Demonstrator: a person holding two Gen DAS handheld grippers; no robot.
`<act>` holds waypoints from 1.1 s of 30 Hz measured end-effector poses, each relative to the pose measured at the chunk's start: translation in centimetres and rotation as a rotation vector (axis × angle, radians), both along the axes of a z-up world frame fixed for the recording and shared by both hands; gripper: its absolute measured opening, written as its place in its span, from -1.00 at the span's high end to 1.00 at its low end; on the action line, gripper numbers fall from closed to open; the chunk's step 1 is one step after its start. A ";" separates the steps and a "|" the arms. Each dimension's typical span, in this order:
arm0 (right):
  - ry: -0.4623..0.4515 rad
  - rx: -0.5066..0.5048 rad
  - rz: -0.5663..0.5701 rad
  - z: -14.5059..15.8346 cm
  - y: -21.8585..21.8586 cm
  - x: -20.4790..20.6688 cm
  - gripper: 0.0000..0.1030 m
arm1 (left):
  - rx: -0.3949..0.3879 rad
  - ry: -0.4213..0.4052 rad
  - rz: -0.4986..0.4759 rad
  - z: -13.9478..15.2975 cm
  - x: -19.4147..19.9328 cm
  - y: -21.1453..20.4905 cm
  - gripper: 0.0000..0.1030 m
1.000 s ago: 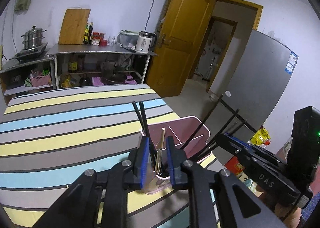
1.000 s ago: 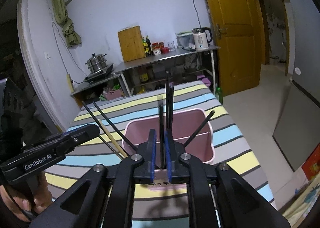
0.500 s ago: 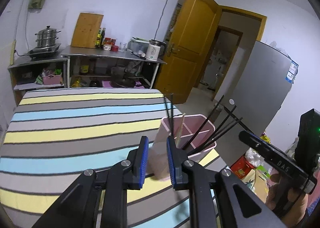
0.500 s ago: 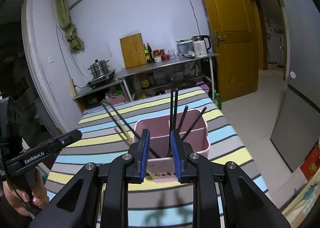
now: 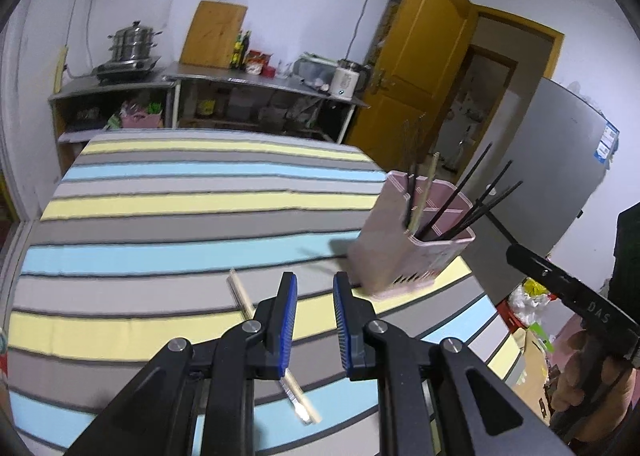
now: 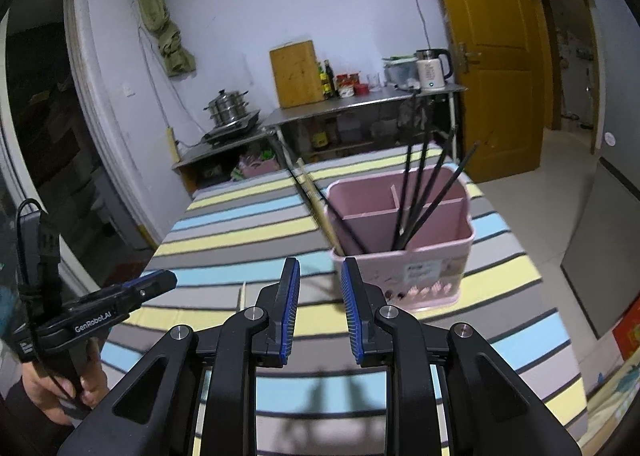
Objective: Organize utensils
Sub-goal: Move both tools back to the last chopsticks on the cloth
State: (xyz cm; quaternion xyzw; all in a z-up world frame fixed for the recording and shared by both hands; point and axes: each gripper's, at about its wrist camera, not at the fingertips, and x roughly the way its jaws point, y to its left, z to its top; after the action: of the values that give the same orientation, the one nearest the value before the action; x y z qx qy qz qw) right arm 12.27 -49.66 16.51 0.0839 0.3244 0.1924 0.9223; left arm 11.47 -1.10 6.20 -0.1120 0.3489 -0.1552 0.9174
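Note:
A pink utensil holder [image 5: 404, 244] [image 6: 404, 252] stands near the right edge of the striped table [image 5: 168, 215]. It holds several black chopsticks [image 6: 420, 195] and a wooden one [image 5: 425, 191]. One wooden chopstick [image 5: 266, 340] lies flat on the table, passing under my left gripper [image 5: 314, 284]. That gripper is open and empty, left of the holder. My right gripper [image 6: 320, 268] is open and empty, just in front of the holder's left corner. The left gripper also shows in the right wrist view [image 6: 156, 284].
A steel shelf unit [image 5: 256, 83] with a kettle [image 6: 430, 69], bottles, a cutting board and a steamer pot [image 5: 132, 41] stands behind the table. A yellow door [image 5: 420, 55] and a grey fridge [image 5: 552, 159] are to the right. The table's right edge drops to the floor.
Both grippers opened and drew back from the holder, leaving their chopsticks in it. The left gripper swung left and down over the wooden chopstick lying on the table.

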 end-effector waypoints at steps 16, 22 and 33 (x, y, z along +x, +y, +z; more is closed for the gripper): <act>0.109 -0.033 0.106 -4.7 4.0 0.3 0.56 | 0.014 0.185 0.098 -8.0 3.2 1.7 0.65; 0.139 -0.037 0.126 -5.9 4.8 1.0 0.56 | 0.035 0.229 0.139 -10.4 5.8 1.5 0.65; 0.182 -0.032 0.140 -7.9 4.9 2.6 0.56 | 0.121 0.226 0.159 -12.3 8.1 0.0 0.65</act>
State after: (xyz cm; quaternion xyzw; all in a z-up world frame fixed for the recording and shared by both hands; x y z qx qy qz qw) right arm 14.83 -44.73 8.58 0.0634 0.4152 0.2424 0.8746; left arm 19.56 -1.14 -6.08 -0.1003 0.4488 -0.0471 0.8867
